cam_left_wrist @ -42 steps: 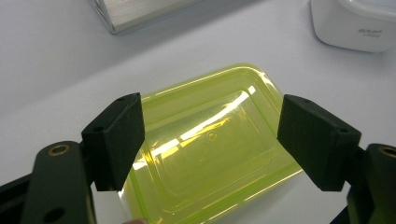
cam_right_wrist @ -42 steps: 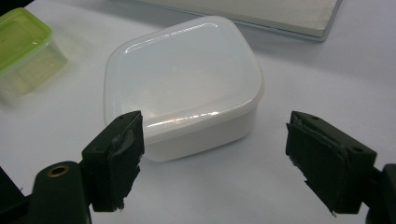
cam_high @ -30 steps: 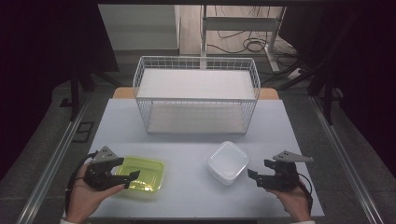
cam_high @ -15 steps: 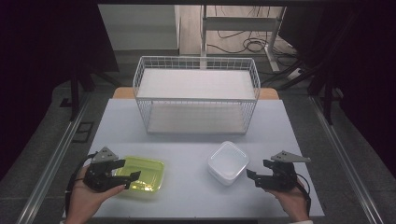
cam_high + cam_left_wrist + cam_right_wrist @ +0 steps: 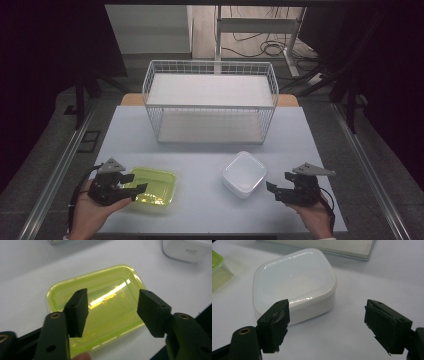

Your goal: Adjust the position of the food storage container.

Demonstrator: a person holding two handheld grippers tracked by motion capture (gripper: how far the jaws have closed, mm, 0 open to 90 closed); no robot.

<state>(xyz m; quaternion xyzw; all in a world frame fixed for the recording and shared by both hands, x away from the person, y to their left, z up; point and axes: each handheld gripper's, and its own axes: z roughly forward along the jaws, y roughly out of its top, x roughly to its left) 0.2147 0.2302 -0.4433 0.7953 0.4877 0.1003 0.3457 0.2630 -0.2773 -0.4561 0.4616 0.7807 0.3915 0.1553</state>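
Boxes sit on the worktop (image 5: 210,210), one for each hand. The green box (image 5: 150,187) lies flat near the front left, right where the left hand can get at it. The left hand-held gripper (image 5: 136,183) hangs over the near left edge of that box. Its jaws have just been closing a bit, but they are apart and do not press on anything. In the left gripper view the green box (image 5: 100,305) shows through the gap between the jaws, a little below them, so I think the hand is lining up to pinch its rim. It is hard to tell from here if a jaw already touches the rim.

The white box (image 5: 244,174) with its lid on sits to the right of the middle, turned a bit. The right hand-held gripper (image 5: 273,189) waits just beside it, jaws wide apart, holding nothing. In the right gripper view the white box (image 5: 294,282) lies ahead and to the left of the jaws.

The wire basket (image 5: 210,102) stands at the back, well apart from both boxes. It may be where the boxes are meant to go.
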